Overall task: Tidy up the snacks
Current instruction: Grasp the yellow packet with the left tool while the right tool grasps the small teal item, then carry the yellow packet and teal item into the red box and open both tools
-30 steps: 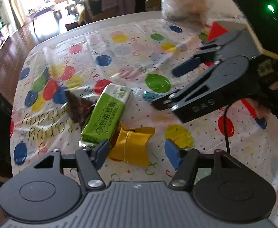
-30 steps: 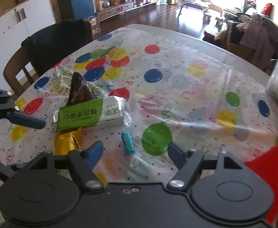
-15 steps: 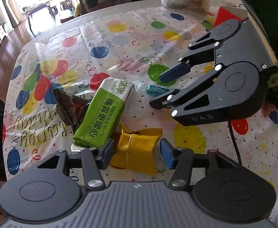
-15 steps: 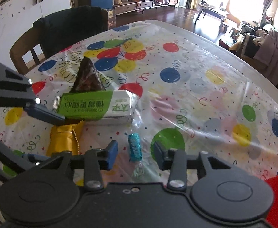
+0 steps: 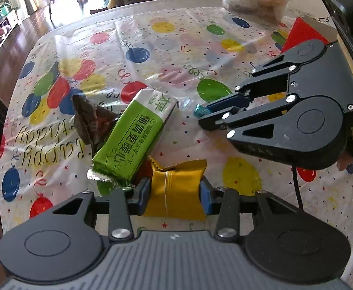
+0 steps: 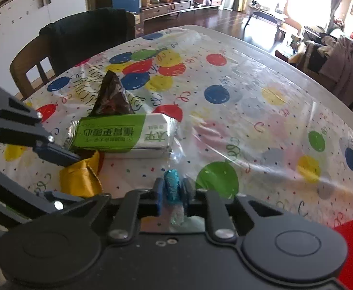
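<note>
- The left gripper (image 5: 175,194) is closing its blue pads on the crinkled gold foil snack packet (image 5: 176,183) at the lower centre of the left wrist view, probably to lift it clear of the pile.
- The right gripper (image 6: 172,193) is pinching the small teal foil-wrapped candy (image 6: 171,184) between nearly shut pads, low in the right wrist view.
- Both grippers are angling low toward the balloon-printed tabletop (image 5: 152,55), the right one reaching in from the right edge of the left view.
- The long green-and-white wrapped biscuit bar (image 5: 134,135) and dark triangular snack pouch (image 5: 89,120) are lying mid-frame, touching each other, apparently awaiting sorting.
</note>
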A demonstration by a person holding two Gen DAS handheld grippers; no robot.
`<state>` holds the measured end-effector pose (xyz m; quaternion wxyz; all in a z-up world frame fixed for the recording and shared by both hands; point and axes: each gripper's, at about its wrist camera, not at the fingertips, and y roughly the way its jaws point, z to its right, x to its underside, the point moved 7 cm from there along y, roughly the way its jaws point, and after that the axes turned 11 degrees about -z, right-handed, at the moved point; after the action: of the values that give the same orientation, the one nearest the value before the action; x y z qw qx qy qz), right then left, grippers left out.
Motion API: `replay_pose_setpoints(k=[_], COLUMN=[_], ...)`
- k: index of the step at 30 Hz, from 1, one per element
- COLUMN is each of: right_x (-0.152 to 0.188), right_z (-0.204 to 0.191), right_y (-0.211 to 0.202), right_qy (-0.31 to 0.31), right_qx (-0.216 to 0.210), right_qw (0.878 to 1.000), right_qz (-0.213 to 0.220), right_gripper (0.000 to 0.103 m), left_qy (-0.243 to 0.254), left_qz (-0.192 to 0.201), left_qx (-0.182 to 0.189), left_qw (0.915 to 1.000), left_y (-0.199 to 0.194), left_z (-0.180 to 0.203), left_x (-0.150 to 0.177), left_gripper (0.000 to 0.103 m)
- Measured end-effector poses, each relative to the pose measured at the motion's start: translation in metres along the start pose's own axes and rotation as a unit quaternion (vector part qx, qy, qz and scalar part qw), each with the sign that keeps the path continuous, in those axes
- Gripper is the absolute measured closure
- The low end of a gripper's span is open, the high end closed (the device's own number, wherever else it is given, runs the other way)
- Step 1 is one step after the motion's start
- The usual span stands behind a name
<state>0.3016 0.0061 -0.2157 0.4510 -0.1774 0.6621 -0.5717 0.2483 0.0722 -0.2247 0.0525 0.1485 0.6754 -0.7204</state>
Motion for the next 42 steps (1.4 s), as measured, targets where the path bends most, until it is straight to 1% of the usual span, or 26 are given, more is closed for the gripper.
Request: replay_pose_setpoints(k=[5,10,14,17,24,28,33,38,42], right_x=[0.008,0.022,0.039,0.053,0.086,0.103,0.123,0.143,0.16], right_z=[0.002,0.002,0.0,-0.001,-0.002,0.0,0.014,0.037,0.059], right_y=[-0.006,-0.024,-0.05,-0.071,-0.129,-0.162,-0.2,-0.23,-0.243], right_qy=[0.028,0.058,0.082,0.101,0.155,0.177,0.209,0.235,0.249], right_qx=[0.004,0.007,0.011,0.024,0.048,0.072,0.1,0.118,0.13], right_qw=[1.0,0.998,0.996,0.994,0.986,0.979,0.968,0.959,0.953], right_qz=[0.0,0.003,0.014,0.022,0.049,0.071,0.091,0.107,0.11], right_gripper=[0.092,0.092,0.092,0.092,0.092,0.092,0.092,0.092,0.092], left_qy=[-0.024,-0.036,-0.038,-0.038,-0.034,-0.023,0.0,0.024,0.043], left_qz=[-0.003,0.005,0.015,0.025,0.052,0.074,0.092,0.104,0.108], left_qx=[0.009,0.012,0.015,0.017,0.022,0.033,0.044,0.059,0.064], left_qw=[0.9997,0.9993,0.9991,0.9988,0.9978,0.9964,0.9948,0.9925,0.9912], left_y=[-0.005,-0.018,-0.034,-0.048,-0.089,-0.114,-0.14,-0.156,-0.16], left_z=[0.0,0.003,0.01,0.014,0.031,0.047,0.078,0.112,0.144], left_x=[0.006,0.017,0.026,0.032,0.037,0.032,0.02,0.002,-0.014], left_gripper=[0.063,0.063,0.063,0.063,0.063,0.063,0.063,0.063,0.063])
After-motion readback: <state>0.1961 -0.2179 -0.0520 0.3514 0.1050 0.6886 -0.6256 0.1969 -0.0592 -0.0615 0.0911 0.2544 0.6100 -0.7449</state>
